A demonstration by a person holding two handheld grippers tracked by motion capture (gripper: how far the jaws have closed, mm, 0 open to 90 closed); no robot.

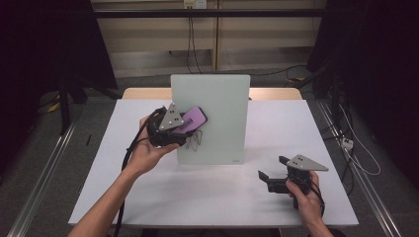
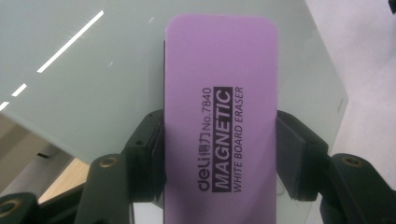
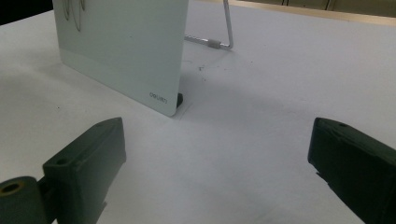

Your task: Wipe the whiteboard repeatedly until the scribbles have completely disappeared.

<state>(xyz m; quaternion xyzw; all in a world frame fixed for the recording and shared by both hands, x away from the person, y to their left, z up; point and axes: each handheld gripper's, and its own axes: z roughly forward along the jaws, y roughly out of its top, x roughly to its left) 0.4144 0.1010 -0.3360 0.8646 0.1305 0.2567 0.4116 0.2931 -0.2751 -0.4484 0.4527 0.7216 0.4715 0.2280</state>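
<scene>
Left gripper (image 2: pixel 219 154) pinching a purple rectangular magnetic whiteboard eraser (image 2: pixel 219 121) by its long edges, its flat face against the pale glass whiteboard (image 1: pixel 217 128) propped upright ahead of the jaws. Right gripper (image 3: pixel 215 158) spread wide above the white table (image 3: pixel 261 140), the board's lower corner beyond its jaws.

You look down from above on the white table (image 1: pixel 212 197). Each tongs camera sits close. All three views share the upright pale glass board (image 1: pixel 217 113).
</scene>
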